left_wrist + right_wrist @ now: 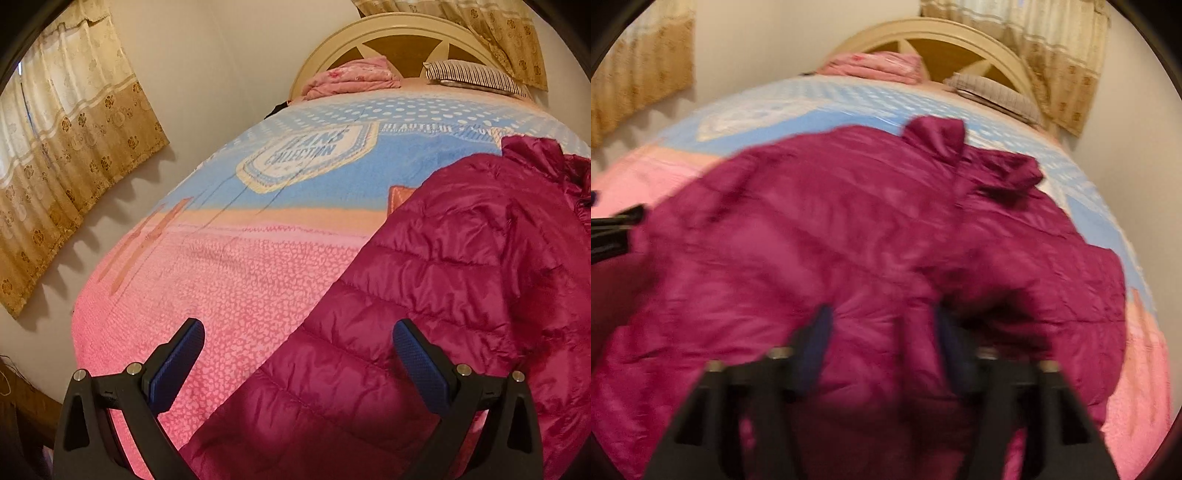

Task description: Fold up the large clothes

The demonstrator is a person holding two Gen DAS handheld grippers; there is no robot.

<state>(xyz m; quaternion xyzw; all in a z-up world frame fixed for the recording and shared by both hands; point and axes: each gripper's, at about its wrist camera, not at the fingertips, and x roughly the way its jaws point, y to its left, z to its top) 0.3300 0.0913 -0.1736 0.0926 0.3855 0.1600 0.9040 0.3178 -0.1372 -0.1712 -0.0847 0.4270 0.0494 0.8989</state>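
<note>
Though it lies spread on the bed, the magenta puffer jacket shows no finished fold: body mostly flat, quilted side up, collar bunched toward the headboard, one sleeve or flap crumpled on the far right side. It takes up the right half of the bed as the left wrist view shows it, lower part reaching the near edge. Task looks barely begun; sleeves and body folds are all left to do, as far as can be judged. Left tool has its fingers wide apart, empty, hovering over the jacket's left edge, one finger above the pink bedspread, the other above the fabric. Right tool is blurred; fingers apart, a ridge of jacket fabric between them, pads apparently not pressing on it, though blur makes contact hard to confirm. Beyond: folded pink bedding, striped pillow, floral curtain.
</note>
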